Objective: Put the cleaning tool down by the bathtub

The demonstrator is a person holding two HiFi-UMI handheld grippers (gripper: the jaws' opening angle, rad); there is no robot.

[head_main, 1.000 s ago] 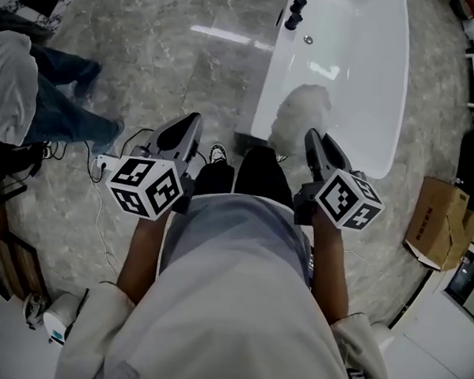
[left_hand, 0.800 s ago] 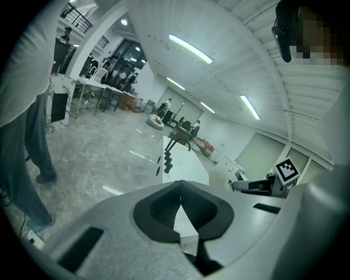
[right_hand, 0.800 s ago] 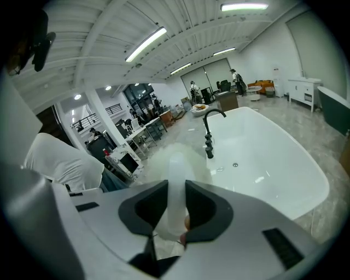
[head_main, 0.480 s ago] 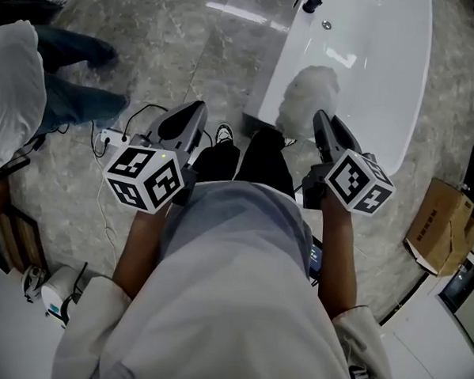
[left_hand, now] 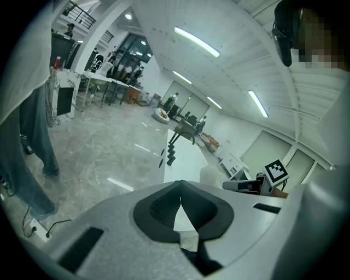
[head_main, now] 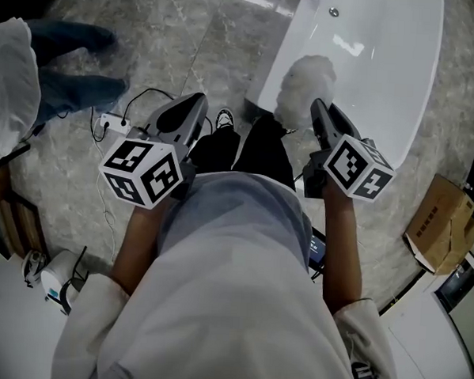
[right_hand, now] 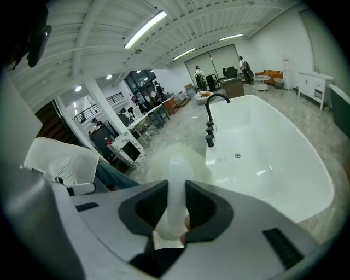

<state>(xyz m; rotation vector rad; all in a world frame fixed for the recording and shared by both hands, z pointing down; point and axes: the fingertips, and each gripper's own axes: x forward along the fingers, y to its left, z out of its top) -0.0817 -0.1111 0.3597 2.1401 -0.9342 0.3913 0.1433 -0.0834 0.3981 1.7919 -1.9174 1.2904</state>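
Cleaning tool point(head_main: 307, 84): a white fluffy duster, held over the near end of the bathtub point(head_main: 386, 74), head forward and above the tub's rim. Not yet set down; no contact with the floor point(head_main: 173, 47) is seen.

In the right gripper view the tool's pale handle point(right_hand: 176, 180) is seen running straight up between the dark pads, which are clamped on it from both sides. The fluffy head is blurred just beyond the tips. The right gripper point(head_main: 316, 111) is thus judged to be carrying the tool securely.

Left gripper point(head_main: 192, 105): held level beside the right one, over the floor. In its own view the jaw tips are seen meeting point(left_hand: 180, 198), with only a narrow gap behind them and nothing between. It is judged idle.

Surroundings noted: faucet point(right_hand: 210, 117) at the tub's far edge; cardboard box point(head_main: 441, 223) on the floor to the right; another person's legs point(head_main: 68, 89) well off to the left.

Step in hand: carrying toward the drop spot. Next move, as judged: the tool is to be lowered outside the tub wall, onto the floor just beside it, and only then released.
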